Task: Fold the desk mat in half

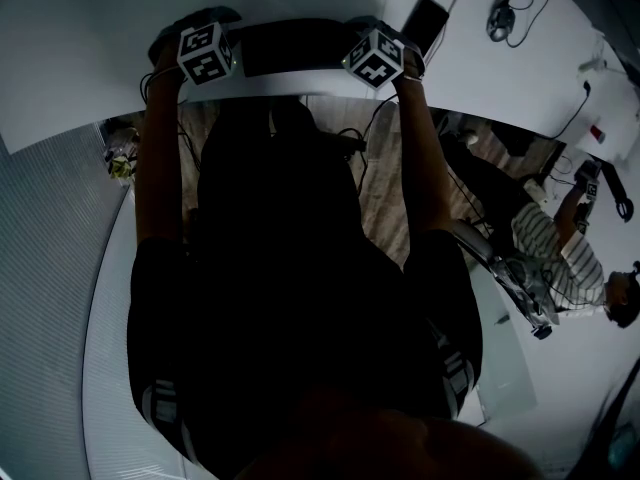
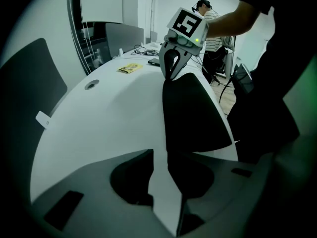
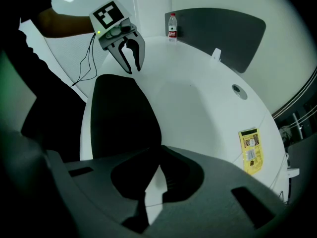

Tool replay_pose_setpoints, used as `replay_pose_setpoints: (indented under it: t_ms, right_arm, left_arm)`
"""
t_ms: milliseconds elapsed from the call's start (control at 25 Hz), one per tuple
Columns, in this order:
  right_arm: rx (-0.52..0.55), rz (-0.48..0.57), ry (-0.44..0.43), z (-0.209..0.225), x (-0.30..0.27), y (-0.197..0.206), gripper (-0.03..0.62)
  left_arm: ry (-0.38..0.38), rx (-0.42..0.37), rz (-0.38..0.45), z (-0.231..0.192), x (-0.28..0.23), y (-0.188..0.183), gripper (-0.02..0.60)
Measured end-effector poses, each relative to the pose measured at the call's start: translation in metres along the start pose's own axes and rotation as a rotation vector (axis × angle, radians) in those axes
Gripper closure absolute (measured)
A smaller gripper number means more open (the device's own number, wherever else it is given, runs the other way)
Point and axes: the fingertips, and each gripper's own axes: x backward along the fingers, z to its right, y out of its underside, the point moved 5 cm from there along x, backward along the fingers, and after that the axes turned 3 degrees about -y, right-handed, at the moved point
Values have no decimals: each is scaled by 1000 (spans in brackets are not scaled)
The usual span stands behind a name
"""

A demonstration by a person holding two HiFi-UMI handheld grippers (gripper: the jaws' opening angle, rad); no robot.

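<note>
The black desk mat (image 1: 290, 48) lies as a narrow dark strip on the white desk (image 1: 80, 58), spanning between my two grippers. In the left gripper view the desk mat (image 2: 193, 113) runs from my left gripper (image 2: 166, 182) up to the right gripper (image 2: 170, 76). My left jaws stand apart with bare white desk in the gap and the mat's edge beside the right-hand jaw. My right gripper (image 3: 151, 182) is closed down on the near end of the desk mat (image 3: 124, 118). From there the left gripper (image 3: 131, 66) shows spread fingers over the mat's far end.
A yellow packet (image 3: 250, 150) lies on the desk to the right, with a cable hole (image 3: 238, 89) beyond it. A water bottle (image 3: 172, 28) stands by a grey divider panel (image 3: 223, 31). A phone (image 1: 425, 23) and cables (image 1: 515, 8) lie further off. Another person (image 1: 570, 258) sits nearby.
</note>
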Motion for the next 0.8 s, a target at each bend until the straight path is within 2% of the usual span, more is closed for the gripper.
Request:
replay_pose_setpoints:
  t_ms: [280,440,800]
  right_arm:
    - [2,-8,39,0,-2,-2,581]
    - [7,-27,56,2,-5,1,547]
    - [-6,-13,88,5,-1,0,528]
  left_arm:
    - [-18,17,35,5,8,-3,500]
    - [-6,2,40,8,3,-6,500]
    - [-20,16,48,11,6,-5,500]
